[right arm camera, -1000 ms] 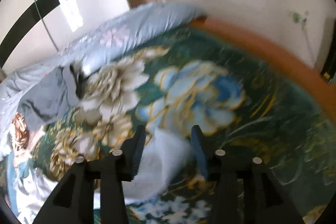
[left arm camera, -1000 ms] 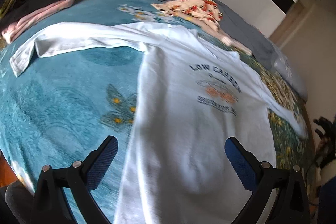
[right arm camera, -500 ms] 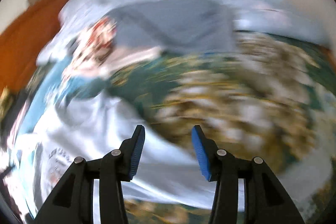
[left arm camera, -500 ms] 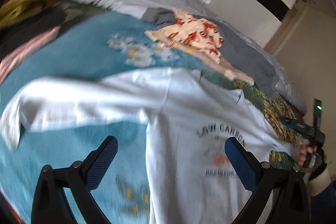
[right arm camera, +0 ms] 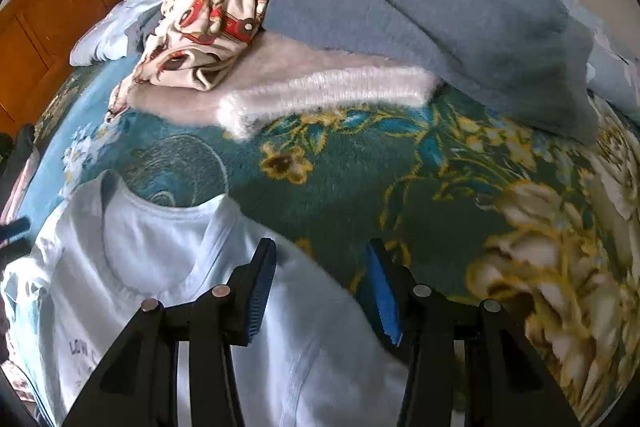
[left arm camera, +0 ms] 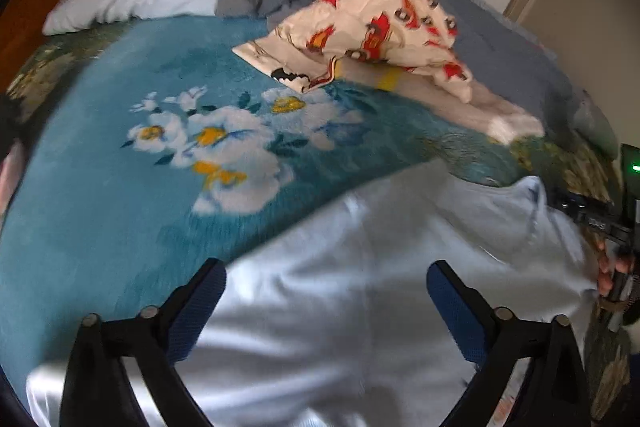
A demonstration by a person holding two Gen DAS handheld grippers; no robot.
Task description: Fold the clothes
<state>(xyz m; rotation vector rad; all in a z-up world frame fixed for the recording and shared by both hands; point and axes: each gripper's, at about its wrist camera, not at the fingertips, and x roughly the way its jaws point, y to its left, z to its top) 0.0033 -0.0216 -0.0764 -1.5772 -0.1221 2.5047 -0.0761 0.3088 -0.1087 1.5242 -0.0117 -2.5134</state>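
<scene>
White T-shirt (right arm camera: 132,287) spread flat on the blue flowery blanket (left arm camera: 120,195), near the bed's front edge, neck hole toward the pillows. Left gripper (left arm camera: 326,301) wide open above the shirt, just closed in a little, pinching nothing. Right gripper (right arm camera: 322,291) half open over the shirt's shoulder, cloth under the pads, not squeezed. Car-print clothes (right arm camera: 208,23) and grey blanket (right arm camera: 420,11) piled farther back.
</scene>
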